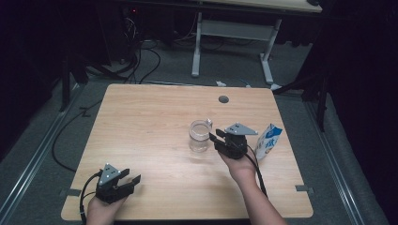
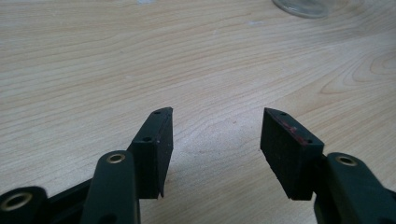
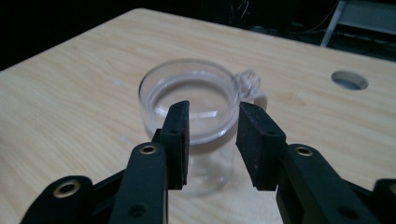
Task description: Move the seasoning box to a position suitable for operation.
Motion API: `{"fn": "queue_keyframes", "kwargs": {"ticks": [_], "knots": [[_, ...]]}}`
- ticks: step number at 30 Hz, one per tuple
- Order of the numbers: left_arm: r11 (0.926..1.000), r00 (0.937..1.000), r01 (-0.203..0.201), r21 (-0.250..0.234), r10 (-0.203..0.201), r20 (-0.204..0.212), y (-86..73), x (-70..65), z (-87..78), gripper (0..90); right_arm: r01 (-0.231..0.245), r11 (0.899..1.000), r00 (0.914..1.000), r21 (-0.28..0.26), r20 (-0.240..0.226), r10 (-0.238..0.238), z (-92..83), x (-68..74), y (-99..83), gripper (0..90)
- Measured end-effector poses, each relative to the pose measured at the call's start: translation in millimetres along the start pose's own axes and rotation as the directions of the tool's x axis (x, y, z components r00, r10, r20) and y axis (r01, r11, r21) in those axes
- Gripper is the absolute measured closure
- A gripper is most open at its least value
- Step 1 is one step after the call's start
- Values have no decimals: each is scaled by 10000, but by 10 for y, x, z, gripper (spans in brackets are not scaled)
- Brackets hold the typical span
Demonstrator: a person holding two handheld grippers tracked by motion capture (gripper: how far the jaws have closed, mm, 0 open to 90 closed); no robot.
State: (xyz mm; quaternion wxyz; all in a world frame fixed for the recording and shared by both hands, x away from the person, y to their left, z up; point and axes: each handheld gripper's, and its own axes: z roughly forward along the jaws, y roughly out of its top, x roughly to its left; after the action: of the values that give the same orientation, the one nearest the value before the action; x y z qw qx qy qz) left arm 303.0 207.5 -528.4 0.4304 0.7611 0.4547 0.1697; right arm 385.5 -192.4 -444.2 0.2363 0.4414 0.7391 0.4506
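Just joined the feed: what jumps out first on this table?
The clear glass mug at mid-table, with the right gripper right beside it, jaws apart with nothing between them. A blue-and-white carton stands just right of that hand. The left gripper rests open near the table's front-left corner.

The glass mug (image 2: 306, 6) is cut off by the left gripper view's top edge.

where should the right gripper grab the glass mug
Probably the near wall of the mug, at its open rim, one jaw inside and one outside. It stands upright, and the right gripper already faces that rim from the person's side. The small handle sits at the far side, harder to reach.
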Motion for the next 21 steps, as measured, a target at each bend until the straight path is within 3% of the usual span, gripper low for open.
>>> {"fn": "queue_keyframes", "kwargs": {"ticks": [6,9,13,15,21], "knots": [[9998,9999,142,-171,-141,48,4,6,-27,458,103,9999,9999,-10,50,-103,109,-11,197,703],[9997,10000,0,-247,-2,-88,4,-16,-34,457,25,10000,10000,47,92,-25,174,-27,249,721],[9996,9999,-56,-293,52,-158,3,-29,-39,450,-13,9999,9998,140,203,10,335,-64,338,805],[9995,9998,-55,-323,49,-170,1,-29,-46,461,-38,9996,9996,278,278,31,448,-94,390,900],[9989,9994,-231,-396,221,-256,-15,-24,-59,453,-200,9975,9991,684,374,174,646,-148,434,900]]}}
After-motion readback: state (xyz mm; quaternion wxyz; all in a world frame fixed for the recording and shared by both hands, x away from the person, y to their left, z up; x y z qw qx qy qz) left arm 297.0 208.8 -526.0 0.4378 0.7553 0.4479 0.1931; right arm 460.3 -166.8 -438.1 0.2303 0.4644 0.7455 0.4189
